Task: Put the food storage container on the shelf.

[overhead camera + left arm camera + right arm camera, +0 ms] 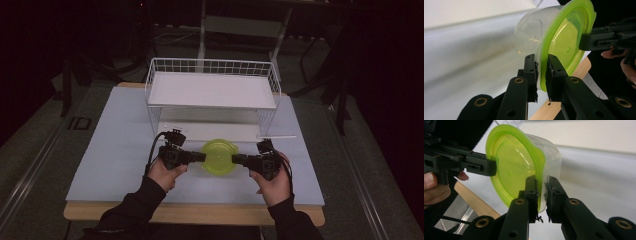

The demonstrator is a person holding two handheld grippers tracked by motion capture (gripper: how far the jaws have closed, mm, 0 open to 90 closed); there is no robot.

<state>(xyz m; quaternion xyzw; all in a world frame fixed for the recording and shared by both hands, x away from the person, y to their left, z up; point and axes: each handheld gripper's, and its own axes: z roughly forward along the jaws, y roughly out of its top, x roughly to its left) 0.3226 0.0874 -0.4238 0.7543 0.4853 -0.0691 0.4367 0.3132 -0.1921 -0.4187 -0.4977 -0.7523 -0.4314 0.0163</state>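
You hold the clear round plastic container with its lime-green lid between your two claws, near the middle of the pale grey table, just in front of the white wire shelf rack. Your left claw is pinched tight on the lid's left rim, and your right claw is clamped on the right rim opposite. In both gripper views the container looks lifted off the table.
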